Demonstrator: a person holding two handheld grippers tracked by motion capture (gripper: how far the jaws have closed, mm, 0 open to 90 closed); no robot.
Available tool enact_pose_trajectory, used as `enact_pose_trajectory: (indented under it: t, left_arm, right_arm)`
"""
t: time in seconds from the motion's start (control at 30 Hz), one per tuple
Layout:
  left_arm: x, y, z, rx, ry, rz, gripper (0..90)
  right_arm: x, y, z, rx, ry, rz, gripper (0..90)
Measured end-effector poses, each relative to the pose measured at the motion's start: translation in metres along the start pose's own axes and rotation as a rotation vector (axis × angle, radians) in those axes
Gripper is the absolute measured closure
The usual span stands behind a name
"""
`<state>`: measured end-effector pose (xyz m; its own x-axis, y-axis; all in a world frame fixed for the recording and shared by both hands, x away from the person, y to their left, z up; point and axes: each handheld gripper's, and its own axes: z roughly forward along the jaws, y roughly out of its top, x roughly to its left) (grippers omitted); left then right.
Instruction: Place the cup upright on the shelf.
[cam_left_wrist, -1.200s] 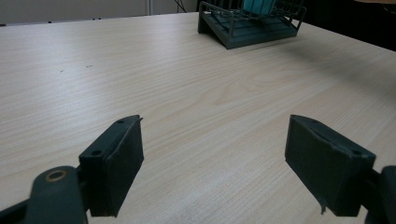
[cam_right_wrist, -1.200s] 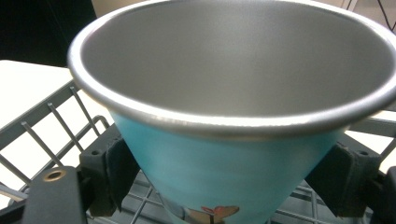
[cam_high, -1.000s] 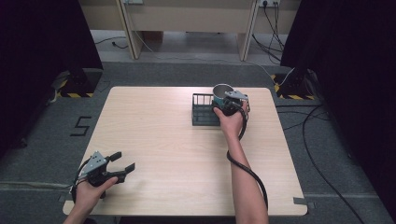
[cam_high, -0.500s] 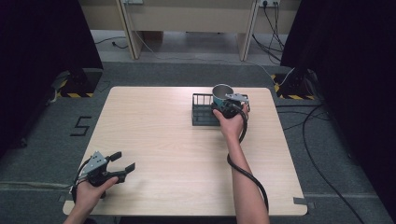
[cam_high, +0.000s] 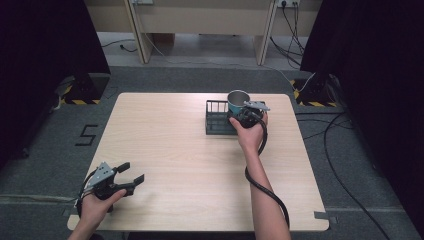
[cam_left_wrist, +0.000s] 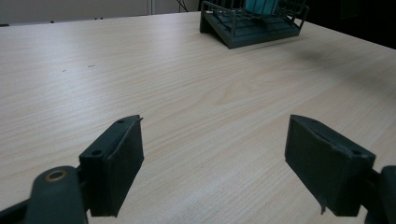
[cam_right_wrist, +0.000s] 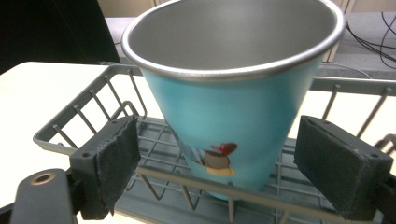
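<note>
The blue cup (cam_right_wrist: 233, 112) is seen upright in the wire rack (cam_right_wrist: 88, 121) at the table's (cam_high: 175, 150) far right. The right gripper (cam_right_wrist: 219, 158) is held just before it, jaws spread, untouching. The left gripper (cam_high: 131, 172) is held released near the front left corner.

Cup (cam_right_wrist: 233, 107): you have a turquoise outside, bare silver metal inside and at the rim, with a small cartoon figure in brown and red low on the wall.
Rack (cam_right_wrist: 84, 114): dark grey wire.
Table (cam_high: 190, 165): pale wood grain, light beige.
Your gripper pads (cam_right_wrist: 119, 154): black, matte.
Floor (cam_high: 55, 150): grey, with a black "5" marked on it.
</note>
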<state>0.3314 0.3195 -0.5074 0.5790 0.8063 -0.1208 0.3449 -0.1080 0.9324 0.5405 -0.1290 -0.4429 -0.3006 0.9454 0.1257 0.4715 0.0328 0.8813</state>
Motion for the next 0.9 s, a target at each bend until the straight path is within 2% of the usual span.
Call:
enact_pose_trajectory:
  t: [0.17, 0.5, 0.6, 0.9]
  left_arm:
    - [0.0, 0.0, 0.0, -0.003, 0.0, -0.002, 18.9]
    - [0.0, 0.001, -0.001, -0.013, 0.003, 0.001, 19.0]
    - [0.0, 0.001, -0.001, -0.014, 0.003, 0.001, 19.0]
    - [0.0, 0.001, -0.001, -0.012, 0.006, 0.003, 18.9]
  right_arm:
    - [0.001, -0.001, -0.009, 0.0, 0.005, 0.0, 15.1]
    - [0.0, -0.004, -0.023, -0.007, 0.021, -0.03, 15.3]
    - [-0.001, -0.004, -0.03, -0.021, 0.022, -0.042, 15.4]
    - [-0.006, -0.015, -0.051, -0.014, 0.04, -0.06, 15.4]
